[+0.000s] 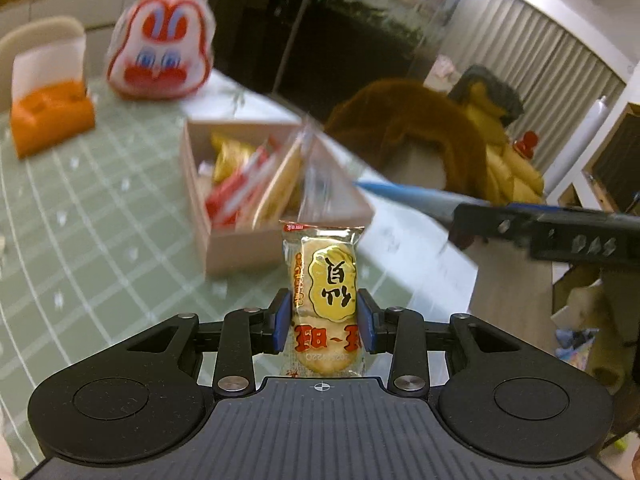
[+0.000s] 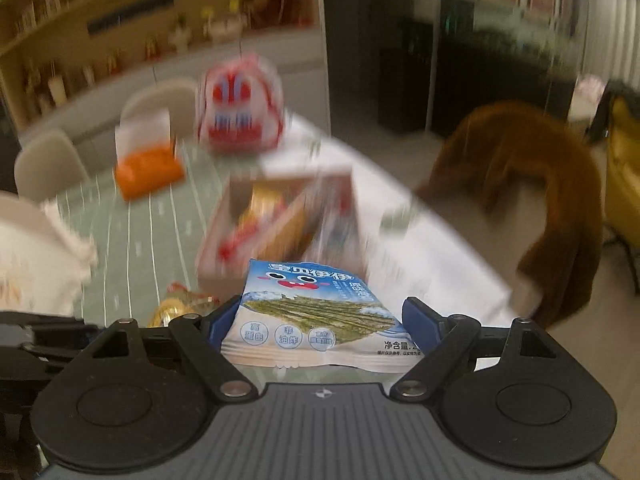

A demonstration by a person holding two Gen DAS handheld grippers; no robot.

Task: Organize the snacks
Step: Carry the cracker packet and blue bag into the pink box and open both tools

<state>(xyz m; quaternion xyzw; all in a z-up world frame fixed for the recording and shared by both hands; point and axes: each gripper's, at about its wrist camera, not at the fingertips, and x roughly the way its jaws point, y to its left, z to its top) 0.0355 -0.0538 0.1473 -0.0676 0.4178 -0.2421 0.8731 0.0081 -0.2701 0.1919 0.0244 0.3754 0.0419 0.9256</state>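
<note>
Left tool is clamped on a small rice cracker packet, both blue pads pressed against its sides. The packet stands upright but the printing is upside down from this camera: a yellow badge with a big black "仙" character on it, red characters lower down that look like "旺~旺", and a line of tiny digits I can't make out. It hangs just in front of the pink box, on the near side of it.

That box sits on the green checked table and already has snacks inside: red-and-white wrappers, something gold, a clear bag leaning against its right wall. Too blurry to read any of them.

Right tool is grasping a blue-and-white seaweed snack bag, pads on both edges. It has a cartoon face with googly eyes, and three round badges, the middle one reading "非油炸", plus "净含量" at the bottom edge. This bag is also right in front of the box.

Behind the box there's a red-and-white cartoon-face bag, and an orange tissue holder to the left of the box.
</note>
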